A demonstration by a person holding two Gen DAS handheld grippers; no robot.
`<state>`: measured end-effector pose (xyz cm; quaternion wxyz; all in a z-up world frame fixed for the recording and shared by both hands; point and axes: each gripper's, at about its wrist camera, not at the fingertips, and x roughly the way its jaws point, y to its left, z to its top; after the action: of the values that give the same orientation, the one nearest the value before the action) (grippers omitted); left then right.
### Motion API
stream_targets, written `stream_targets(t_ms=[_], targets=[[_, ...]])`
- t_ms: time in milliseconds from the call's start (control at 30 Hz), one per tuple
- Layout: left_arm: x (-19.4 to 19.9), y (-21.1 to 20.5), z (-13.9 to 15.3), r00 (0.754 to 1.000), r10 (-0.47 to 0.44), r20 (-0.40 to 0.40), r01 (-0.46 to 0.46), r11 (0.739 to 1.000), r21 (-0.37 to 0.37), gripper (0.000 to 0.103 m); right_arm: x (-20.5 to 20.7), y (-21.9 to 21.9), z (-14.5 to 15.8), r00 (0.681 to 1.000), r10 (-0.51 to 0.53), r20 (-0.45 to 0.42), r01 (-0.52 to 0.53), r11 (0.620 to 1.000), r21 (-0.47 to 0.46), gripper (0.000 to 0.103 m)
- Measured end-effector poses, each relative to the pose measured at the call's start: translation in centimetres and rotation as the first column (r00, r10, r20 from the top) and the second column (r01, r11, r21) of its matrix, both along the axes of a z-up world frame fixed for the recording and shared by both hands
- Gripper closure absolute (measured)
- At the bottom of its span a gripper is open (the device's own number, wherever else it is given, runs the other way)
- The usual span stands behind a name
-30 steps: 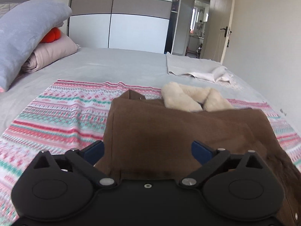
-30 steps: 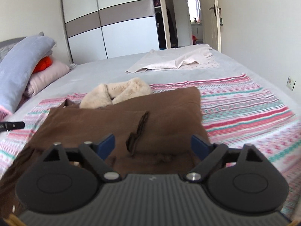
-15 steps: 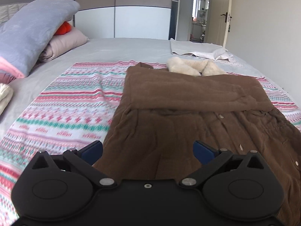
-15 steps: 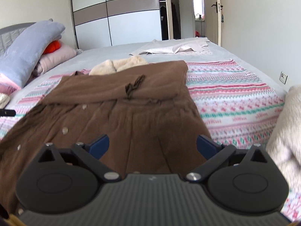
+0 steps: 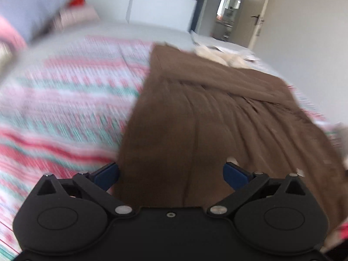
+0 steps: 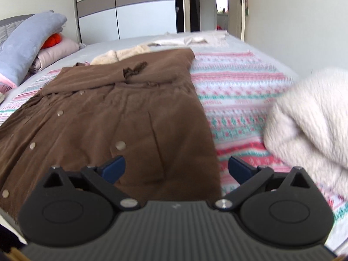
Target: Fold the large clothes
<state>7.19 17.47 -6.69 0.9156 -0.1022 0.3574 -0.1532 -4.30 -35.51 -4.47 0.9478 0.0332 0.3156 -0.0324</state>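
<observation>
Left wrist view, blurred: the left gripper [image 5: 170, 171] hangs spread, pinching nothing, over the near hem of a brown coat [image 5: 208, 117] lying on a striped blanket [image 5: 65, 100] on the bed. Right wrist view: the right gripper [image 6: 176, 167], whose jaws have just been opening, is spread wide and empty above the coat's near right edge; a cream fluffy garment [image 6: 311, 117] sits to the right. The coat's top part looks folded down; the lower length appears still unfolded, so more folds seem left.

The left wrist view is smeared: the striped blanket [image 5: 65, 108] blurs, and the brown coat [image 6: 97, 119] runs off nearside.
</observation>
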Motion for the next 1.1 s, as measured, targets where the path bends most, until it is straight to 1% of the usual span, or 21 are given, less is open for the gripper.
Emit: stream_targets(t_ms=[67, 100, 233, 333, 400, 500, 600, 700, 767, 800, 867, 967, 1100], targets=[[-0.6, 1.0, -0.6, 1.0, -0.02, 0.001, 0.02, 1.0, -0.006, 0.0, -0.4, -1.0, -0.5, 1.0, 0.008, -0.024, -0.008, 0.999, 0.036, 0.001], [-0.9, 1.5, -0.9, 0.999, -0.041, -0.004, 0.041, 0.999, -0.02, 0.0, -0.6, -1.4, -0.8, 0.999, 0.012, -0.035, -0.01, 0.999, 0.053, 0.001], [-2.1, 3.8, -1.1, 0.996, -0.082, -0.016, 0.079, 0.988, -0.133, 0.0, -0.8, -2.9, -1.9, 0.996, 0.015, -0.091, -0.002, 0.991, 0.134, 0.0], [-2.6, 5.2, -1.3, 0.995, -0.094, -0.037, 0.083, 0.969, -0.231, 0.0, -1.0, -3.7, -2.5, 0.994, 0.019, -0.112, 0.002, 0.982, 0.189, 0.0], [-2.7, 6.2, -1.5, 0.994, -0.094, -0.061, 0.072, 0.95, -0.305, 0.0, -1.4, -4.0, -2.5, 0.995, 0.028, -0.101, -0.005, 0.975, 0.221, 0.0], [-2.6, 7.4, -1.8, 0.987, -0.116, -0.107, 0.059, 0.901, -0.431, 0.0, -1.8, -4.8, -2.5, 0.996, 0.043, -0.083, -0.017, 0.957, 0.289, 0.0], [-2.5, 8.2, -1.9, 0.98, -0.139, -0.141, 0.05, 0.863, -0.503, 0.0, -2.2, -6.1, -2.7, 0.997, 0.057, -0.06, -0.028, 0.914, 0.404, 0.0], [-2.5, 8.7, -2.0, 0.975, -0.159, -0.157, 0.05, 0.839, -0.541, 0.0, -2.5, -7.6, -3.1, 0.997, 0.062, -0.04, -0.031, 0.843, 0.537, 0.0], [-2.6, 8.8, -2.0, 0.972, -0.172, -0.161, 0.056, 0.833, -0.551, 0.0, -2.7, -8.3, -3.3, 0.998, 0.053, -0.032, -0.024, 0.8, 0.6, 0.0], [-2.8, 8.9, -2.0, 0.971, -0.179, -0.162, 0.062, 0.832, -0.552, 0.0, -2.8, -8.5, -3.4, 0.998, 0.048, -0.029, -0.02, 0.784, 0.62, 0.0], [-3.0, 8.7, -2.0, 0.966, -0.204, -0.161, 0.084, 0.831, -0.551, 0.0, -2.9, -8.8, -3.6, 0.999, 0.042, -0.026, -0.016, 0.762, 0.647, 0.0], [-3.4, 8.4, -2.0, 0.957, -0.244, -0.155, 0.124, 0.83, -0.543, 0.0, -2.8, -9.0, -3.7, 0.999, 0.047, -0.025, -0.018, 0.747, 0.665, 0.0], [-3.9, 8.3, -2.1, 0.953, -0.266, -0.147, 0.149, 0.832, -0.535, 0.001, -2.9, -9.1, -3.9, 0.997, 0.069, -0.024, -0.032, 0.715, 0.698, 0.001]])
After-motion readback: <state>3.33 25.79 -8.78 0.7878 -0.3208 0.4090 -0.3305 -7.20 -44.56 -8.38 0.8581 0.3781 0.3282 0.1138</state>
